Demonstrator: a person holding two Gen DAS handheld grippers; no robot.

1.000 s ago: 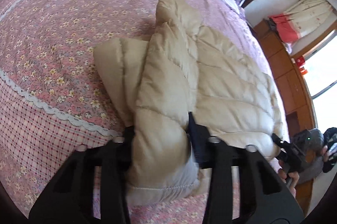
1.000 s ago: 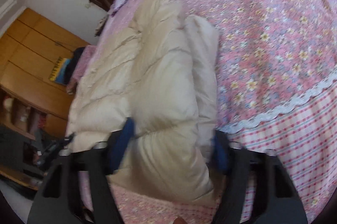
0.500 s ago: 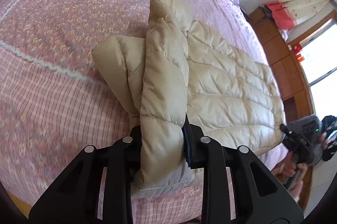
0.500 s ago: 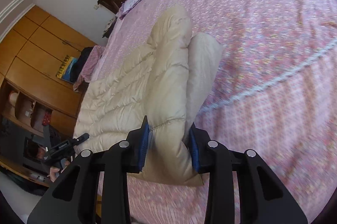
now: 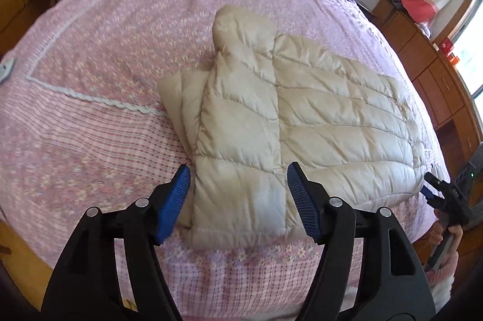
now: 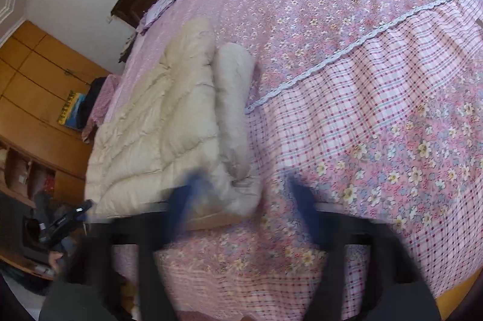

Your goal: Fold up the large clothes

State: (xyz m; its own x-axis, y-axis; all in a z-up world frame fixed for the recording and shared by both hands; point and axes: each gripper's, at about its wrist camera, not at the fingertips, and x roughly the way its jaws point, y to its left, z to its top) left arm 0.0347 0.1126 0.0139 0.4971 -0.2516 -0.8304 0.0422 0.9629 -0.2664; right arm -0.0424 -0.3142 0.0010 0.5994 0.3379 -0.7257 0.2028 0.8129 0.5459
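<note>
Beige puffer jacket [image 5: 317, 116] folded on pink floral bed [image 5: 120, 28]. Left gripper [image 5: 238, 194] just opened, jacket edge between untouched; right gripper [image 6: 241, 200] blurred, apparently released too.

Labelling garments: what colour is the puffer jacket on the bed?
Cream-beige, quilted puffer jacket; clearest in the left wrist view.

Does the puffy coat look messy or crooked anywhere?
A little. One sleeve of the beige quilted puffer jacket sticks out sideways beyond the folded stack on the pink floral bedspread. No tears or spills show.
</note>
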